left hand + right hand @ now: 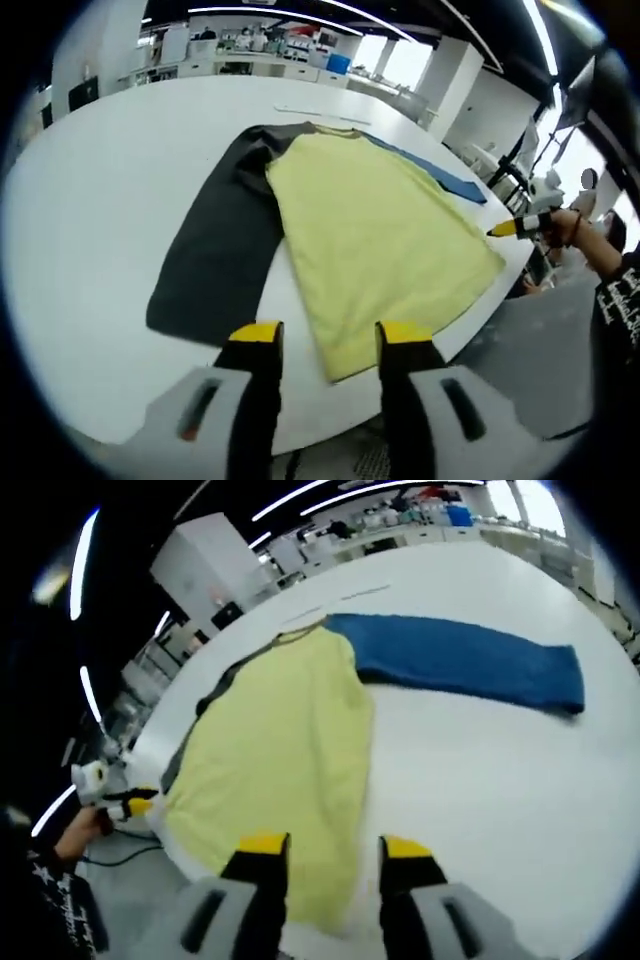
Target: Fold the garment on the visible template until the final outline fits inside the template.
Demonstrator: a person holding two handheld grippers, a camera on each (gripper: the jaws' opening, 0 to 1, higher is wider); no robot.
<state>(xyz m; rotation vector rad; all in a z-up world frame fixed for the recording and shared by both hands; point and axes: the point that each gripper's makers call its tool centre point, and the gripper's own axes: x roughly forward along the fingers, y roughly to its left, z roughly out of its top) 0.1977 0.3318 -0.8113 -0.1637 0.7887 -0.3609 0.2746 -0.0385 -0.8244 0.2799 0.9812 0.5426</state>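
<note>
Lab: benches (250, 62), strip lights (300, 15)

Both grippers raised, jaws apart and empty.
Left gripper (330, 333) and right gripper (335, 846) each show two yellow-tipped jaws standing parallel with a gap between them. The person's hand (85, 825), apparently gloved or sleeved in black, holds the left gripper's handle.

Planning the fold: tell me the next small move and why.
Probably bring the left gripper down onto the yellow garment's near hem and close. Both grippers are open, holding nothing; the body lies flat on the white table, dark sleeve and blue sleeve spread wide.
</note>
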